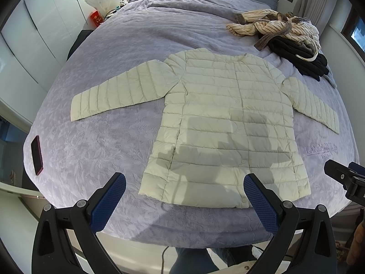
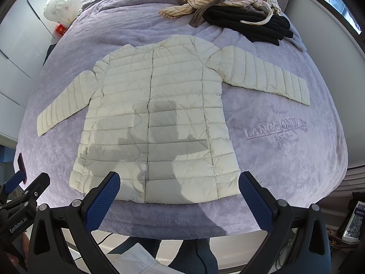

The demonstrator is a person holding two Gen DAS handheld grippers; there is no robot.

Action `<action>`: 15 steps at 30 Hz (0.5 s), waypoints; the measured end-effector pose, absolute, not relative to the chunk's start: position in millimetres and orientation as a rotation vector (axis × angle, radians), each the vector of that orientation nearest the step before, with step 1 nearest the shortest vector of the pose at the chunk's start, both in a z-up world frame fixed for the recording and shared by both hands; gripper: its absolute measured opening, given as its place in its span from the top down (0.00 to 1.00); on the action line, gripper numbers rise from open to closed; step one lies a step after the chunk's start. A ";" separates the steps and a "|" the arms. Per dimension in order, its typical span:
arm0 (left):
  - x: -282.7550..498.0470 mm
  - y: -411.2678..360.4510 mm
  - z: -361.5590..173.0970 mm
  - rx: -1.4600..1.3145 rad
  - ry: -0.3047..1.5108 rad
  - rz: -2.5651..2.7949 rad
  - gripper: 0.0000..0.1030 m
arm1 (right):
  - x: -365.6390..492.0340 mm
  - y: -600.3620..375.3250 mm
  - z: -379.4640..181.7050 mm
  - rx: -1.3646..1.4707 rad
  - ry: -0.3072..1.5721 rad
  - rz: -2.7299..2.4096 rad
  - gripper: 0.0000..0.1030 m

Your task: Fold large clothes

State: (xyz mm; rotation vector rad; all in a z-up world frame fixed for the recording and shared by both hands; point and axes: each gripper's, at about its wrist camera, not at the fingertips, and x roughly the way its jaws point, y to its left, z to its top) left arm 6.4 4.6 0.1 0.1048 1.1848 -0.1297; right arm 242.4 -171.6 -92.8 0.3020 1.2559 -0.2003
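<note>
Left wrist view: the cream jacket (image 1: 225, 123) lies flat, front up, sleeves spread on the bed (image 1: 114, 141), unfolded; the left gripper (image 1: 184, 196) hovers wide at its hem, holding nothing. A phone (image 1: 37, 155) lies left.

Right wrist view: the right gripper (image 2: 179, 194) is equally wide and empty. Only here the blanket's lettering (image 2: 276, 129) reads clearly. Next, probably, a sleeve gets grasped.

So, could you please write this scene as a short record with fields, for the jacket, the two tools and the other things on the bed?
garment: cream quilted jacket, flat, front up, both sleeves spread
surface: lilac bedspread
left tool: open, above near hem, holding nothing
right tool: open, above near hem, holding nothing
other clothes: striped and black pile, far corner
also: phone near bed edge
folding: not begun
</note>
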 end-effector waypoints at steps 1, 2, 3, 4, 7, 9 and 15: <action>6.4 4.8 0.2 0.105 1.185 -0.130 0.00 | 242.5 -171.6 -92.7 0.302 1.257 -0.200 0.00; 6.5 4.5 0.0 0.105 1.185 -0.130 0.00 | 241.4 -171.9 -94.0 0.303 1.257 -0.200 0.00; 6.4 4.7 0.1 0.105 1.185 -0.130 0.00 | 242.4 -171.6 -93.0 0.302 1.257 -0.200 0.00; 6.4 4.9 0.2 0.105 1.185 -0.130 0.00 | 241.8 -171.8 -93.7 0.302 1.257 -0.200 0.00; 6.4 4.9 0.2 0.104 1.185 -0.129 0.00 | 242.4 -171.8 -93.3 0.302 1.258 -0.200 0.00; 6.5 4.9 0.1 0.104 1.185 -0.130 0.00 | 242.7 -171.7 -93.4 0.302 1.259 -0.200 0.00; 6.7 3.9 -0.9 0.105 1.188 -0.130 0.00 | 242.9 -171.6 -94.1 0.303 1.261 -0.200 0.00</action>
